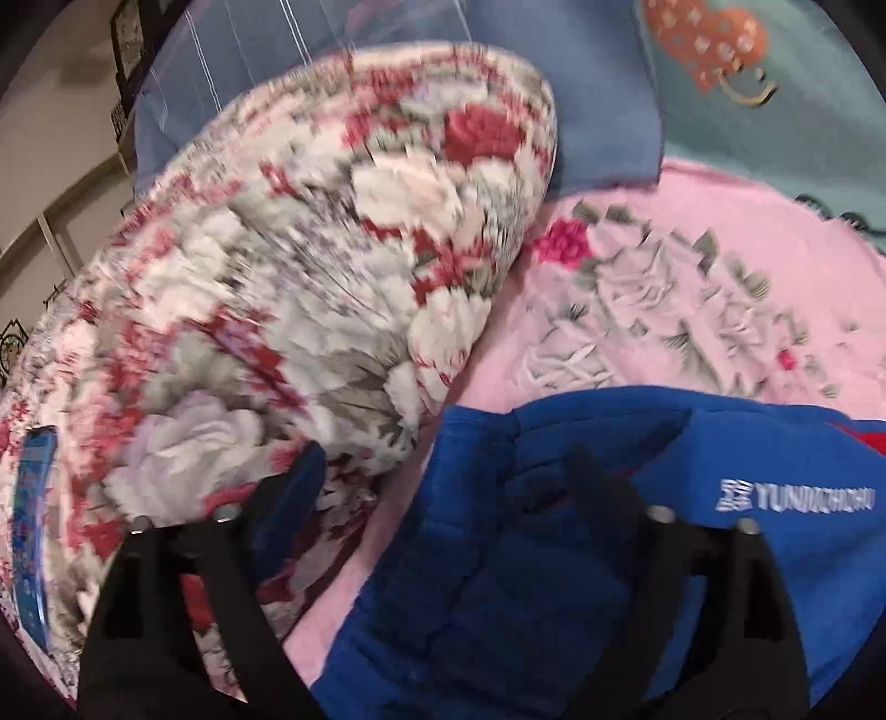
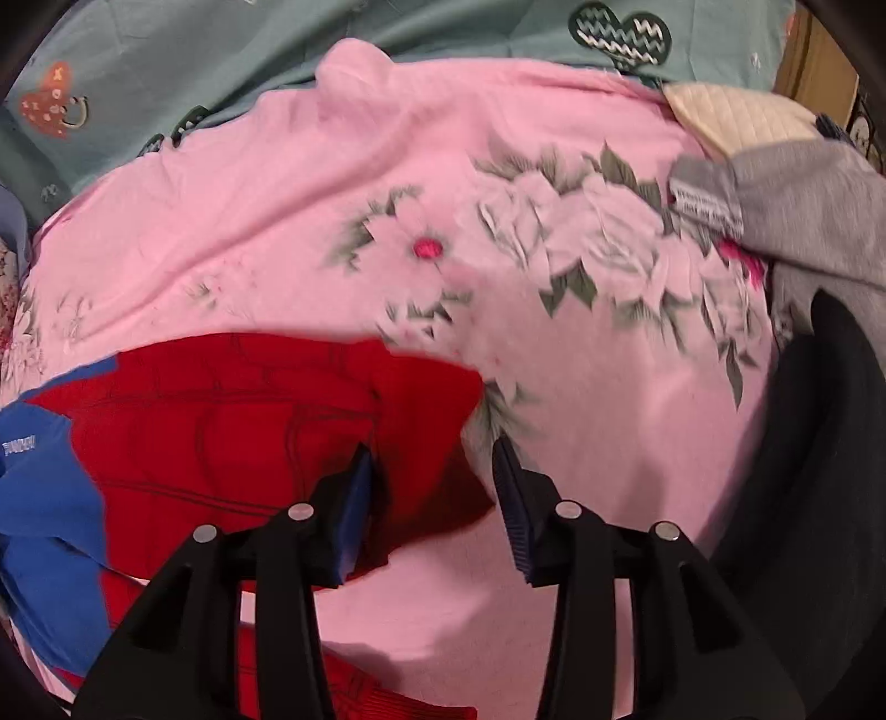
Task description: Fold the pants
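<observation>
The pants (image 1: 554,543) are blue and red with white lettering and lie bunched on a pink floral blanket (image 1: 692,310). In the left wrist view my left gripper (image 1: 443,471) is open; its right finger rests on the blue cloth, its left finger is beside a rolled quilt. In the right wrist view the pants' red part (image 2: 249,432) lies at lower left, the blue part at the far left. My right gripper (image 2: 437,459) is open, its jaws straddling the red cloth's right edge over the pink blanket (image 2: 277,221).
A thick rolled floral quilt (image 1: 288,288) fills the left of the left wrist view. A blue pillow (image 1: 598,83) and teal sheet (image 2: 221,50) lie behind. Grey clothing (image 2: 803,210), a cream quilted item (image 2: 736,122) and a dark garment (image 2: 819,443) lie on the right.
</observation>
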`<state>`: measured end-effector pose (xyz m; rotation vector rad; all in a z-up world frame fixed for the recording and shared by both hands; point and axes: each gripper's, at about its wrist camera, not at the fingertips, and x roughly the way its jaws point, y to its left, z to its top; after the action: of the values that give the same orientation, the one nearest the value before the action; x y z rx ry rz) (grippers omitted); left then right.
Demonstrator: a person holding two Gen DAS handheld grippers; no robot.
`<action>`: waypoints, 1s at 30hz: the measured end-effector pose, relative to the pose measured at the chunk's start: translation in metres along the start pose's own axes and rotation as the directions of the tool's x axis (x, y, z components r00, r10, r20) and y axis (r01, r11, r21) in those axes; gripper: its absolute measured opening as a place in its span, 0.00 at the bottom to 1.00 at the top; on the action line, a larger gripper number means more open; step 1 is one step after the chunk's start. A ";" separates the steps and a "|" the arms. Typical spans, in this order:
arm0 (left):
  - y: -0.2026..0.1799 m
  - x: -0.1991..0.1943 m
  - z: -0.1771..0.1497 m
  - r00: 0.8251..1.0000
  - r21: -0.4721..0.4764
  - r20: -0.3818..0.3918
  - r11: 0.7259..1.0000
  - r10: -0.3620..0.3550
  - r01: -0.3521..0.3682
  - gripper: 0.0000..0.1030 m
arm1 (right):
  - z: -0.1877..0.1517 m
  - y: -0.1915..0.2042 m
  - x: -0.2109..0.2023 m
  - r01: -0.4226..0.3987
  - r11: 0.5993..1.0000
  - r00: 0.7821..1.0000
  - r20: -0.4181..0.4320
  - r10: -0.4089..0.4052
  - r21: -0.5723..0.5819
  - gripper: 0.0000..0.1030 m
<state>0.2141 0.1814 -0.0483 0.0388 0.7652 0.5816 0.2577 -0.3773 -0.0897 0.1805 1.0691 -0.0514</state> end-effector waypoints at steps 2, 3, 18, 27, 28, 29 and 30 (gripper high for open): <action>0.005 -0.023 -0.008 0.999 0.042 0.040 0.999 -0.033 0.031 0.89 | -0.011 -0.004 -0.022 0.017 1.000 0.997 0.074 -0.018 0.002 0.59; 0.007 -0.036 -0.015 0.998 0.073 0.040 0.996 -0.051 0.048 0.91 | -0.019 -0.005 -0.036 0.025 0.999 0.995 0.100 -0.023 -0.020 0.59; 0.070 -0.059 -0.119 0.968 -0.017 -0.181 0.985 -0.173 0.173 0.91 | -0.129 -0.006 -0.054 -0.206 0.976 0.978 0.020 0.205 0.071 0.37; 0.079 -0.056 -0.123 0.925 -0.092 -0.251 0.958 -0.287 0.272 0.70 | -0.143 -0.005 -0.068 0.007 1.000 0.999 0.041 -0.007 -0.021 0.36; 0.077 -0.053 -0.123 0.909 -0.098 -0.274 0.949 -0.315 0.299 0.63 | -0.146 -0.003 -0.066 0.035 0.999 0.999 0.024 -0.034 -0.036 0.56; 0.074 -0.049 -0.124 0.887 -0.108 -0.303 0.937 -0.349 0.332 0.47 | -0.148 -0.002 -0.069 0.064 0.997 0.997 0.044 -0.062 -0.045 0.60; 0.072 -0.047 -0.126 0.869 -0.120 -0.325 0.928 -0.373 0.354 0.36 | -0.151 -0.001 -0.078 0.075 0.996 0.994 0.082 -0.071 -0.047 0.60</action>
<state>0.0687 0.1962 -0.0931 -0.2639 1.0662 0.2471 0.0893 -0.3557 -0.0923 0.0928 0.9955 -0.0971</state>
